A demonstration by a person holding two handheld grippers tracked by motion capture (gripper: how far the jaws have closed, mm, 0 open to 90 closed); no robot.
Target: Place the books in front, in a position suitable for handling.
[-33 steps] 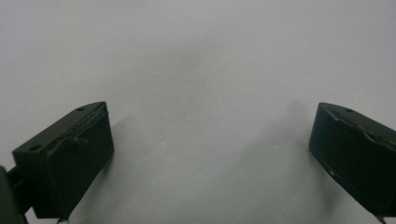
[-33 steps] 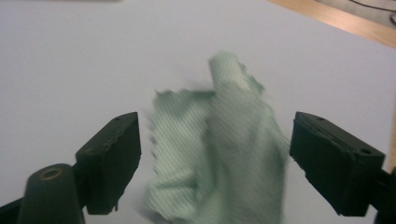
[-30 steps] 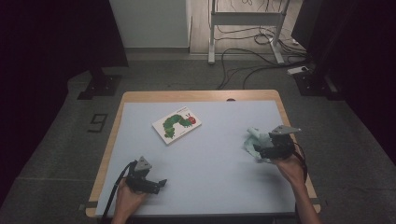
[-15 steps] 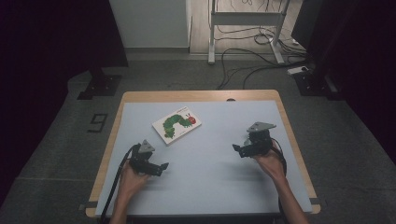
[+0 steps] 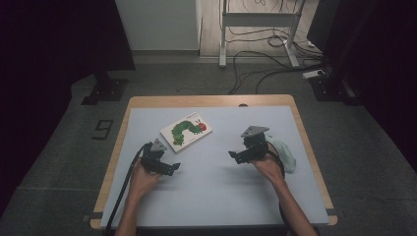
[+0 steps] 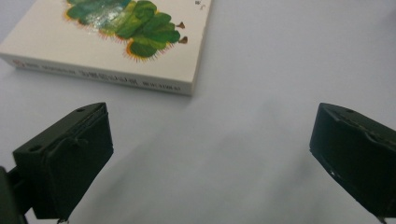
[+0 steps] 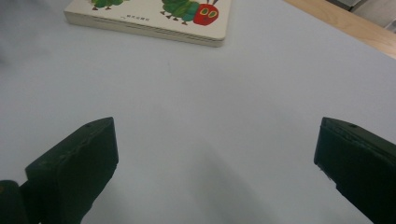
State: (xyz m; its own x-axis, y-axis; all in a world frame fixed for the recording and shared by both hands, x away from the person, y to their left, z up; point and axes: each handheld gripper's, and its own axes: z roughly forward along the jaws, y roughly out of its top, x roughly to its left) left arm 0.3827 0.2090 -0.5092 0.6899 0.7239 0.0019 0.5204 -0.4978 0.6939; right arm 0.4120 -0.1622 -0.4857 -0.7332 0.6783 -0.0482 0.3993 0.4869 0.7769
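The picture book [image 5: 186, 131], a closed board book with a green caterpillar on its cover, lies flat on the pale blue table [image 5: 211, 196], left of centre and toward the far edge. Both grippers are short of it and aimed its way.

The left gripper [image 5: 169, 168] hovers near the book's near corner, jaws spread wide with nothing between them; in the left gripper view the book's spine edge [image 6: 100, 79] sits just ahead of the jaws. The right gripper [image 5: 235, 156] is farther off, to the book's right. Its jaws have just been opening and now stand fully apart, empty; the right gripper view shows the book [image 7: 149, 16] well ahead across bare table. A pale green cloth [image 5: 286, 155] lies behind the right hand [image 5: 268, 167], clear of the work.

Assessment: the step in hand appears to be an approach to the book. Because it lies flat, a clean grasp likely requires coming in low at an edge, one jaw sliding beneath the cover. The left gripper could brace the near corner so the book does not skate away.
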